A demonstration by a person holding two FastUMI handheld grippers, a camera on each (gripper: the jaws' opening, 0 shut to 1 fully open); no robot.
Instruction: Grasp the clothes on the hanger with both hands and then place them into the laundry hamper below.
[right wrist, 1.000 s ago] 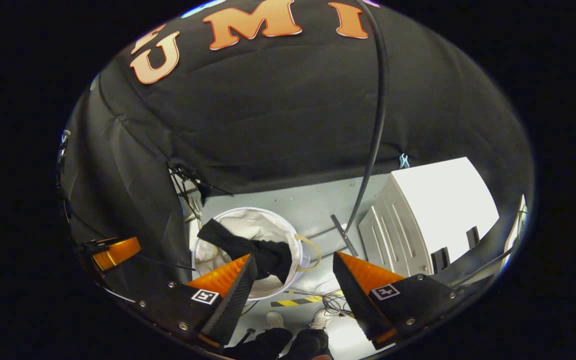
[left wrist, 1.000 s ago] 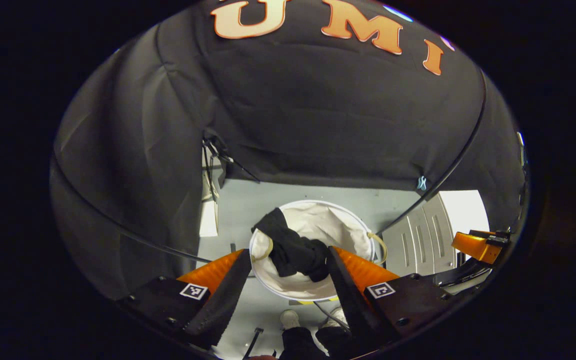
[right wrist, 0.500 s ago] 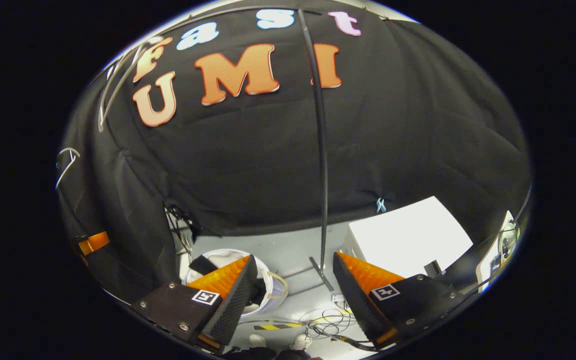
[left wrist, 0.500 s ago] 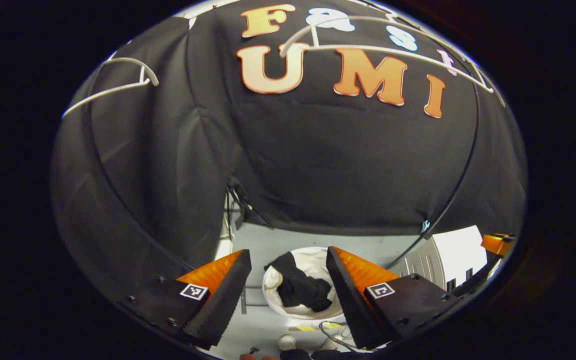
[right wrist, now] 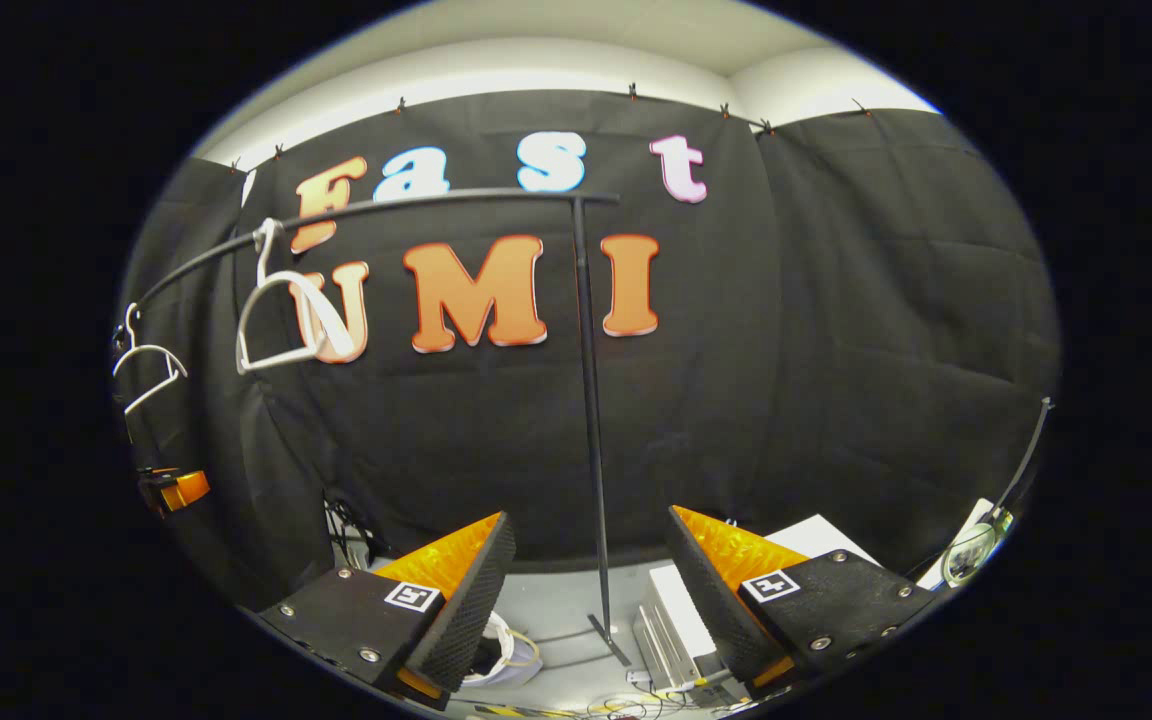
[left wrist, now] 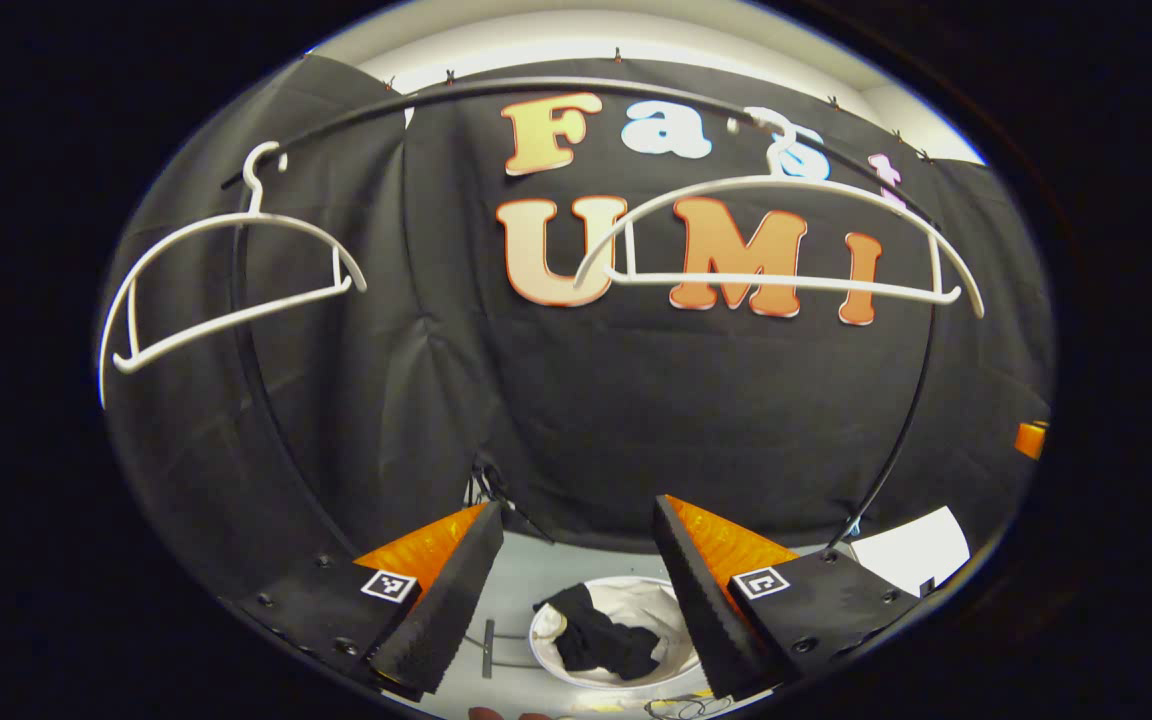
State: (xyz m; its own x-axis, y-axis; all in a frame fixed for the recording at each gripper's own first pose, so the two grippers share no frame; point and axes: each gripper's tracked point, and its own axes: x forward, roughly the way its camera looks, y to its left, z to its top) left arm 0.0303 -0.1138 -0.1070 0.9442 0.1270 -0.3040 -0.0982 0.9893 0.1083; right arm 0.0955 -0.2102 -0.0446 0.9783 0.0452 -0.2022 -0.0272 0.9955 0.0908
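A black garment [left wrist: 598, 637] lies crumpled inside the white round laundry hamper [left wrist: 658, 602] on the floor, low in the left gripper view. My left gripper [left wrist: 576, 590] is open and empty, held well above the hamper. Two bare white hangers [left wrist: 771, 235] [left wrist: 226, 285] hang on the black rail [left wrist: 536, 88] above. In the right gripper view my right gripper [right wrist: 591, 595] is open and empty; a bit of the hamper [right wrist: 506, 655] peeks out beside its left finger, and both hangers [right wrist: 286, 310] [right wrist: 144, 365] hang at the left. The left gripper [right wrist: 171, 490] shows at that view's left edge.
The rack's black upright pole [right wrist: 591, 420] stands on the grey floor [right wrist: 556, 610] between the right gripper's fingers. A white box-like unit [right wrist: 671, 620] sits to the right of the pole, with cables on the floor near it.
Both grippers have risen and tilted up from looking down at the hamper. The hamper has shrunk to the bottom of both views, and the rail and bare hangers have come into sight.
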